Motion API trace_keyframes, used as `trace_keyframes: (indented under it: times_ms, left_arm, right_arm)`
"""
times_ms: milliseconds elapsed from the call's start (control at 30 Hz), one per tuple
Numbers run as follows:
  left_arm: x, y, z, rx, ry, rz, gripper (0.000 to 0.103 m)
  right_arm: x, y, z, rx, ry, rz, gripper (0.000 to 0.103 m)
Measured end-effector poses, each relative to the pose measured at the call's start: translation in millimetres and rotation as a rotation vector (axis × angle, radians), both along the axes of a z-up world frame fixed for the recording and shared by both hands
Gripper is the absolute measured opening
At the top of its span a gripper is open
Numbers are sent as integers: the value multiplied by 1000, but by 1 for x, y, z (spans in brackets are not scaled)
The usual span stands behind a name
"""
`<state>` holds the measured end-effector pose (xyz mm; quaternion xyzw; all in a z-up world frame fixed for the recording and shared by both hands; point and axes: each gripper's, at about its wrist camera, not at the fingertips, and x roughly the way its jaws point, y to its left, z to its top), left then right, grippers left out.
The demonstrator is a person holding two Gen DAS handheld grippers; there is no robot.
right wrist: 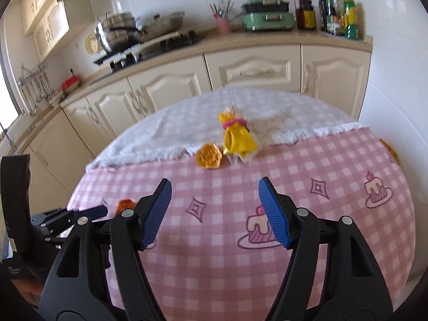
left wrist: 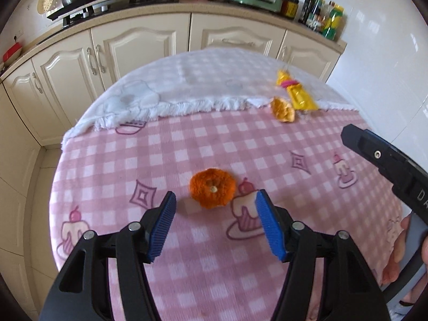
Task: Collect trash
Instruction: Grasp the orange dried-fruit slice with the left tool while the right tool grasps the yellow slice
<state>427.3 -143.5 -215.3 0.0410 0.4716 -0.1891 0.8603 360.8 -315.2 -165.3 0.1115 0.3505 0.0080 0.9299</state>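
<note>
Before left claw (left wrist: 215, 204) (jaws apart) lies orange peel (left wrist: 212, 188).

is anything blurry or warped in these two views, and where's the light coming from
Left wrist view: fisheye bends the counter edge; the yellow wrapper is smeared by motion. Right wrist view: pots and bottles are blurred; daylight enters from the window at the left edge.

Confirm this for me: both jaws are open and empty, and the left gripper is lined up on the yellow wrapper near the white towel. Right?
Not quite. The left gripper is lined up on the orange peel on the pink checked cloth, as the left wrist view shows. The yellow wrapper near the white towel lies ahead of the right gripper instead. Both jaws are open and empty.
</note>
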Motion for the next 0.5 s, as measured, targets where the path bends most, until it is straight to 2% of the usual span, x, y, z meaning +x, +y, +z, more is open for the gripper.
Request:
trace_keyframes:
  times_ms: [33,100,233,500]
  left_arm:
    - [0,-2,0,13,-16,-3,56]
    - [1,-6,0,75,-42,-14,34]
    - [9,6,3,25,-32,-7,33]
    - [17,48,21,-44,-100,126,33]
  right_arm:
    - [4,0,-2,-2,11,7,67]
    - [16,5,-9,-7,42,26,67]
    - [39,19,-14,-1,75,75,67]
    - [88,23,-34,-48,146,13,67]
